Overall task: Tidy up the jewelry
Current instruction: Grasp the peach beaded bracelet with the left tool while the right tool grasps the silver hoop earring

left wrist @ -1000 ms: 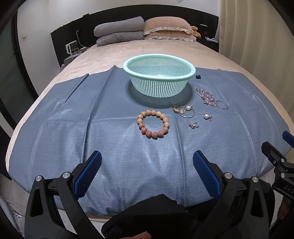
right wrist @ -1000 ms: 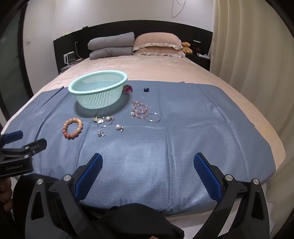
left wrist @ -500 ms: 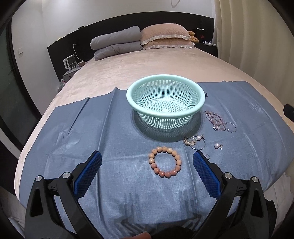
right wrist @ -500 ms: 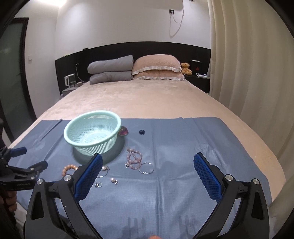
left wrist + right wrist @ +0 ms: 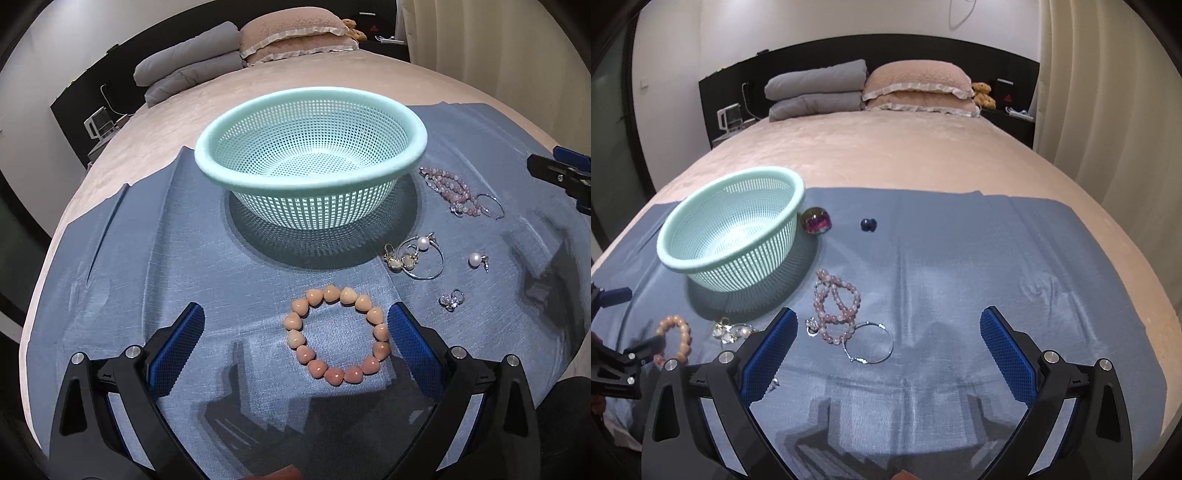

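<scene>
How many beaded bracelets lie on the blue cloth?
2: the peach beaded bracelet between the left tool's fingers, and the pink beaded bracelet right of the basket.

A mint-green perforated basket sits on a blue cloth. The heart-bead bracelet is peach-orange; another bracelet is pale pink. Tool pads are blue.

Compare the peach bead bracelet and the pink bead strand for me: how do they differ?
The peach bracelet lies as one open ring of larger beads, between the left gripper's open fingers; the pink strand has smaller beads, lies bunched in loops, right of the basket. Both rest on the blue cloth.
</scene>
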Demonstrator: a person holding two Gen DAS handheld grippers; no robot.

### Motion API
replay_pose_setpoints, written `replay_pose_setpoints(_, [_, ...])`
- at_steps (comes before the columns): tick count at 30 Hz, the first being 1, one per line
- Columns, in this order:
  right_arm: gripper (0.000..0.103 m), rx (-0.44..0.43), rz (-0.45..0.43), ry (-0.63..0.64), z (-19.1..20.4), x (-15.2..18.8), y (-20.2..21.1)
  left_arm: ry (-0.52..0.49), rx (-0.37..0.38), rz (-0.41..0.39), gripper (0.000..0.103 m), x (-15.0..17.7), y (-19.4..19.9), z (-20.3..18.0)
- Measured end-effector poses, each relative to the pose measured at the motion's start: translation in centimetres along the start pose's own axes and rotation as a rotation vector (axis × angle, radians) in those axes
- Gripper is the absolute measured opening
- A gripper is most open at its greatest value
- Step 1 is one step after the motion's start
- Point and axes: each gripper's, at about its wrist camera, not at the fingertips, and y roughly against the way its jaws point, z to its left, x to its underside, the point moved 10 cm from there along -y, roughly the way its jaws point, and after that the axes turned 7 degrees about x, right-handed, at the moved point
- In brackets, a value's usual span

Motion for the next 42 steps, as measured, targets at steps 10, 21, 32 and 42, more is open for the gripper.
replay_pose_setpoints(10, [0.095,-0.047,0.112,0.027,2.3,3.3,-6.0,0.016,0.060,0.009,0.099,1.2,-3.9,-0.2])
replay_pose_setpoints(21, [0.096,-0.043,0.137,0.029,2.5,4.8,-7.4,0.055,0.099,-0.100,0.099,1.8,-4.2,-0.4])
replay_pose_setpoints(32, [0.041,-0.089,0.095,-0.004,2.4,4.7,-5.8,0.037,0.148,-0.109,0.024,2.2,-2.7,-1.3])
replay_pose_setpoints(42, [0.041,-0.113,0.079,-0.038,1.3,4.6,-2.9,0.051,0.160,-0.089,0.020,2.4,-0.3,-0.9])
